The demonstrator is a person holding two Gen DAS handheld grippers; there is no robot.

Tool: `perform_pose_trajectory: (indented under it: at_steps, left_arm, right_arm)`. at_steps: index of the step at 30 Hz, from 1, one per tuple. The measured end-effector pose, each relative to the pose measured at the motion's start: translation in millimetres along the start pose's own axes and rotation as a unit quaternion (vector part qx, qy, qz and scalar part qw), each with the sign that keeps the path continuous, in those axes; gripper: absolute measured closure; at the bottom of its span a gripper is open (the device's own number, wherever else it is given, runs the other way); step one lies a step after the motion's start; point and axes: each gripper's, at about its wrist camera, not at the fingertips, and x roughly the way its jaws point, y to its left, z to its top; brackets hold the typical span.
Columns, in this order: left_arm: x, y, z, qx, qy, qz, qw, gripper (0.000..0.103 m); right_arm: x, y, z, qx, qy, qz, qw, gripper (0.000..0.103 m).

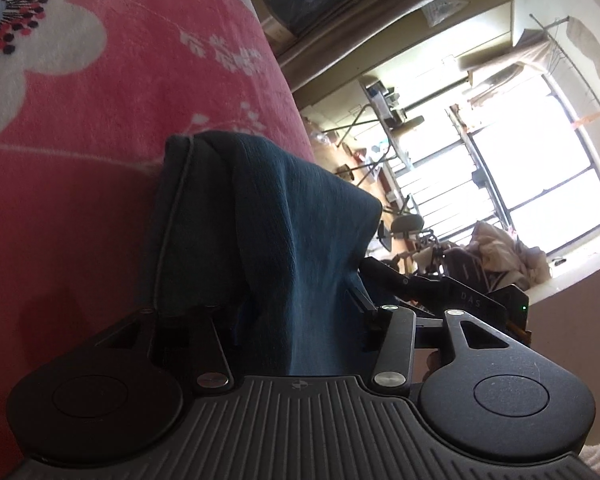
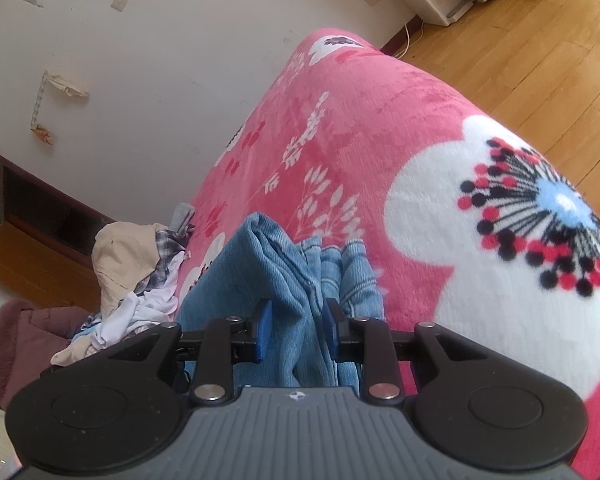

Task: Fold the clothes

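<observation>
A pair of blue jeans lies bunched on the pink flowered blanket [image 2: 380,140]. In the right wrist view the light blue denim [image 2: 276,264] rises in folds between the blue pads [image 2: 265,328], and my right gripper [image 2: 296,328] is shut on that bunch. In the left wrist view the same jeans look dark [image 1: 284,216]; they drape as a hump over my left gripper [image 1: 288,304]. Its jaws stand wide apart with cloth lying loose between them. The left finger is hidden under the fabric and the right finger [image 1: 360,298] shows at the cloth's edge.
A heap of mixed clothes [image 2: 132,280] and a maroon fuzzy coat [image 2: 16,340] lie at the blanket's left end. Wooden floor [image 2: 520,48] runs beyond the far edge. In the left wrist view a black piece of gear [image 1: 460,296] sits right of the jeans, before a bright window [image 1: 540,160].
</observation>
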Motion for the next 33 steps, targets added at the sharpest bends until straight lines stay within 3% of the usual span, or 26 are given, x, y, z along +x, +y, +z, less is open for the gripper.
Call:
perform_pose_trajectory:
  at_steps: [1, 3, 4, 5, 11, 14, 22, 29, 33]
  left_arm:
    - [0.5, -1.4, -0.3, -0.001, -0.001, 0.002, 1.0, 0.057]
    - [0.8, -2.9, -0.1, -0.005, -0.005, 0.004, 1.0, 0.071]
    - [0.3, -2.8, 0.5, -0.009, -0.007, 0.002, 0.9999, 0.09]
    - [-1.0, -2.2, 0.7, -0.015, -0.01, -0.003, 0.9998, 0.095]
    - [-12.1, 16.1, -5.9, -0.092, -0.027, -0.089, 0.9914, 0.099]
    - [-12.9, 22.8, -7.6, -0.109, -0.024, -0.11, 0.9876, 0.099]
    - [-9.1, 26.6, -7.3, -0.118, -0.027, -0.12, 0.9854, 0.099]
    - [-5.3, 32.0, -6.3, -0.13, -0.027, -0.116, 0.9844, 0.099]
    - [-3.2, 35.5, -6.0, -0.138, -0.027, -0.115, 0.9835, 0.099]
  right_arm:
    - [-1.5, -0.7, -1.4, 0.0, -0.001, 0.002, 1.0, 0.073]
    - [-5.0, -1.9, -3.7, -0.002, -0.001, 0.009, 1.0, 0.073]
    - [-6.7, -2.1, -4.7, -0.004, -0.001, 0.012, 1.0, 0.073]
    - [-8.5, -2.3, -5.8, -0.007, 0.0, 0.015, 1.0, 0.073]
    - [-24.3, -3.5, -13.3, -0.023, 0.003, 0.037, 0.999, 0.073]
    - [-32.2, -6.2, -16.9, -0.022, 0.004, 0.061, 0.998, 0.073]
    - [-22.3, -8.1, -21.8, -0.032, 0.027, 0.057, 0.997, 0.073]
    - [-17.4, 13.1, -29.1, -0.09, 0.06, 0.119, 0.987, 0.072]
    - [-15.7, 17.0, -30.4, -0.1, 0.066, 0.126, 0.985, 0.072]
